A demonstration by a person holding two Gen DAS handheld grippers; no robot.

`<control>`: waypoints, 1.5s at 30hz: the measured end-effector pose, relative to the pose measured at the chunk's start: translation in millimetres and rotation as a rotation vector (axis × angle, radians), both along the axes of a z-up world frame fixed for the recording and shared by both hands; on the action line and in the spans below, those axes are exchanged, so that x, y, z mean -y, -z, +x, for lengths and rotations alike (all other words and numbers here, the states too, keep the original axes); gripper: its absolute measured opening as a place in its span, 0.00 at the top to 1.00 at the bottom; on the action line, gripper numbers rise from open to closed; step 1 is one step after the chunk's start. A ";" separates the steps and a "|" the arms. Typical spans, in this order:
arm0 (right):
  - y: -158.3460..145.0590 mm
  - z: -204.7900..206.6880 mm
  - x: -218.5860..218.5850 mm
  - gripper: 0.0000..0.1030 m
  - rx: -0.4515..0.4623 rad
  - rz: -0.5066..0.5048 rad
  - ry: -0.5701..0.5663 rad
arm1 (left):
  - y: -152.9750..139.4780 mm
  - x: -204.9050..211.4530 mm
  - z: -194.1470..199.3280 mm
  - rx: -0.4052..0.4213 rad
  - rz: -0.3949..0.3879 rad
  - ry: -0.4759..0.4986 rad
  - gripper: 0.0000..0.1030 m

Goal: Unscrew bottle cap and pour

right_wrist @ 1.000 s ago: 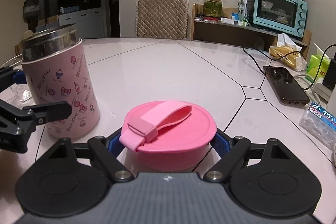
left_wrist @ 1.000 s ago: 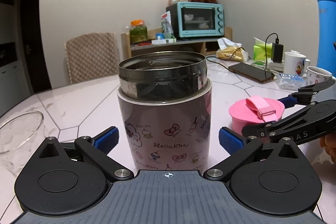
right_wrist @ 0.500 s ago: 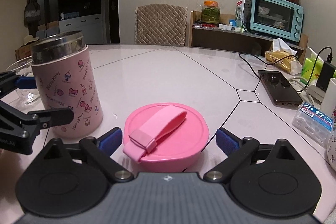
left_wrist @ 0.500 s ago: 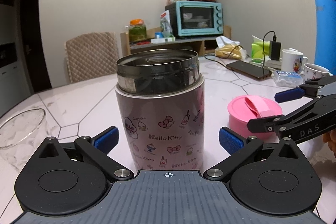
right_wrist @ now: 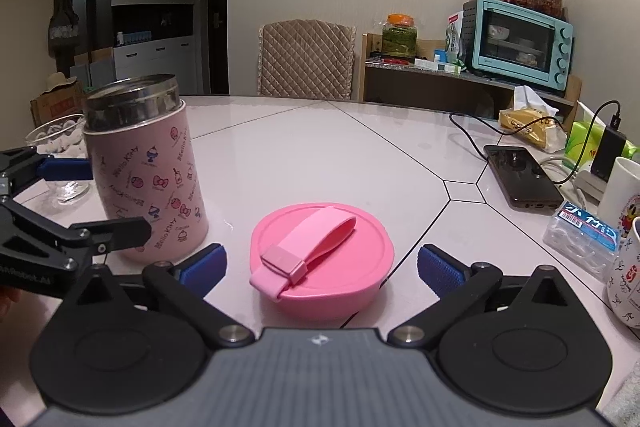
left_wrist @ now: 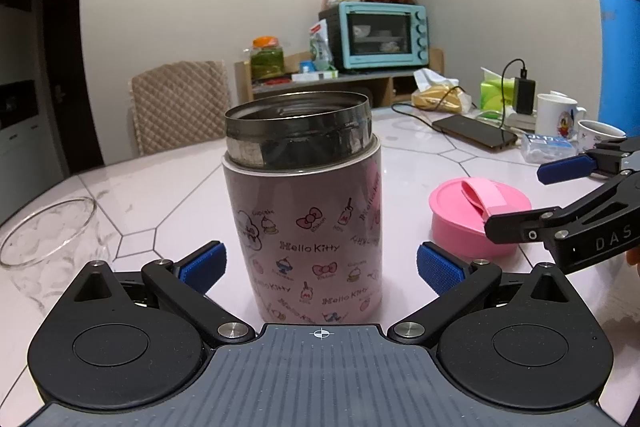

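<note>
The pink Hello Kitty bottle (left_wrist: 304, 211) stands upright on the table with its steel mouth uncovered. My left gripper (left_wrist: 318, 265) is open around its lower body, a gap showing on each side. The pink cap (right_wrist: 320, 251) with its strap lies flat on the table to the right of the bottle (right_wrist: 148, 183). My right gripper (right_wrist: 320, 263) straddles the cap, its jaws opening, and the blue pads stand clear of the rim. A glass bowl (left_wrist: 44, 239) sits left of the bottle.
A phone (right_wrist: 520, 175) on a cable, a white mug (right_wrist: 624, 195), a small plastic box (right_wrist: 584, 239) and a tall blue thermos (left_wrist: 618, 47) crowd the right side. A padded chair (right_wrist: 306, 63) and a shelf with a teal oven (right_wrist: 520, 47) stand behind the table.
The right gripper's jaws have spread off the cap, which stays on the table, and the gripper has drawn back a little. The left gripper and the bottle have kept still.
</note>
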State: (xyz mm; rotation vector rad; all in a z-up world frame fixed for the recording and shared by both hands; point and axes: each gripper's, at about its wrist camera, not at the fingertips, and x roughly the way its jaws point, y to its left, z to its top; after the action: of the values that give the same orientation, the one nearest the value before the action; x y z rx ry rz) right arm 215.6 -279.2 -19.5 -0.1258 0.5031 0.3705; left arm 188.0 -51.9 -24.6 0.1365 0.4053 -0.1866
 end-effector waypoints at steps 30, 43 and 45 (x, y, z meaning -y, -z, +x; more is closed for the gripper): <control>-14.1 -37.1 20.8 0.00 -0.012 0.074 0.082 | 2.1 7.7 -28.0 -0.048 -0.023 -0.030 0.00; -21.1 -75.7 30.5 0.00 0.013 0.070 0.111 | 4.5 15.1 -54.3 -0.057 -0.042 -0.073 0.00; -21.2 -80.9 30.4 0.00 0.013 0.071 0.109 | 2.9 17.3 -61.6 -0.050 -0.047 -0.076 0.00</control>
State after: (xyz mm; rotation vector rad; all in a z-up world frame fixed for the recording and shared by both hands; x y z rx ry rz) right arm 134.8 -309.6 1.7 -0.0316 0.4809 0.2808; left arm 126.4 -69.1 -27.5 0.0707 0.4545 -0.1246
